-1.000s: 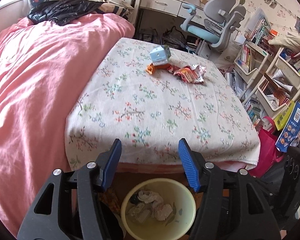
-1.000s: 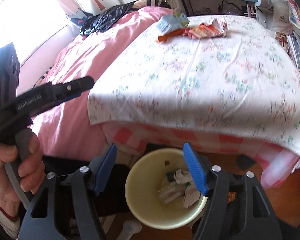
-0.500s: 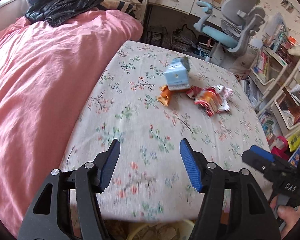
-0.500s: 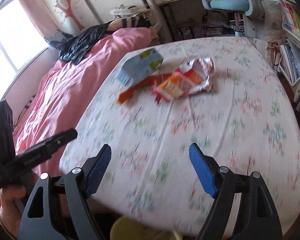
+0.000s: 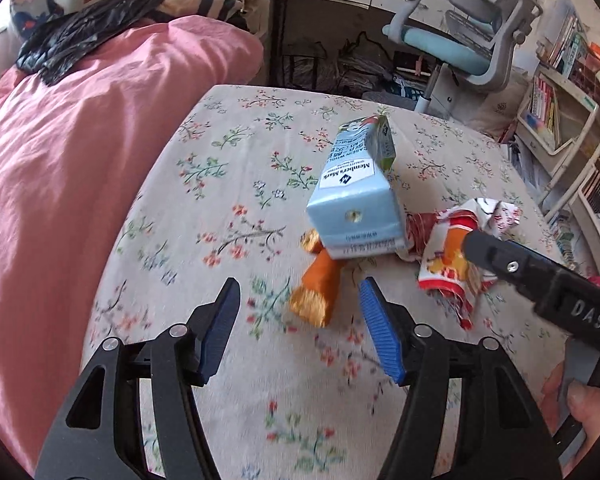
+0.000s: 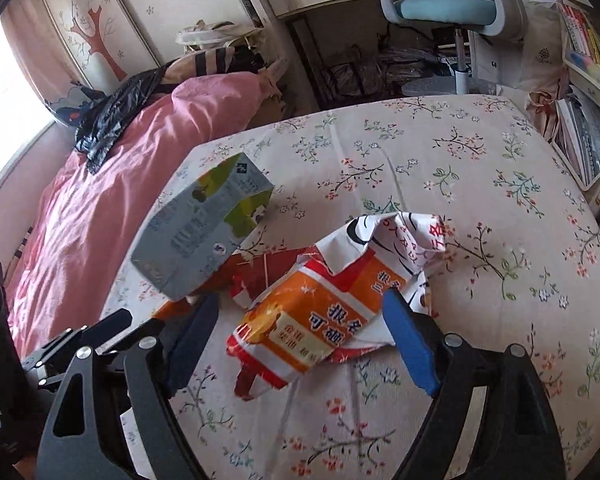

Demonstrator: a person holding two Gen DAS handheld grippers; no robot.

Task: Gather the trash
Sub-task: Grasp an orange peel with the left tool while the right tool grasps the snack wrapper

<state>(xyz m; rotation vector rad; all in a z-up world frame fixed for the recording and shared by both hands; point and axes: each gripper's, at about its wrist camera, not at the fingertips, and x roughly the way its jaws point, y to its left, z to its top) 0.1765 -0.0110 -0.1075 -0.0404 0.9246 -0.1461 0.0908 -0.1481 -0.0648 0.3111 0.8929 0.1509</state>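
Observation:
A light-blue milk carton lies on the floral cloth, resting on an orange wrapper. A crumpled red, orange and white snack bag lies to its right. My left gripper is open, just short of the orange wrapper. My right gripper is open, its blue fingers either side of the snack bag. The carton sits to its left. The right gripper's body shows in the left wrist view, over the bag.
A pink duvet with a black jacket lies to the left. A grey and blue desk chair and desk stand behind. Bookshelves line the right side.
Both grippers rose from over the yellow bin with trash and moved forward over the cloth. They now sit close to the carton and wrappers. The bin is out of view.

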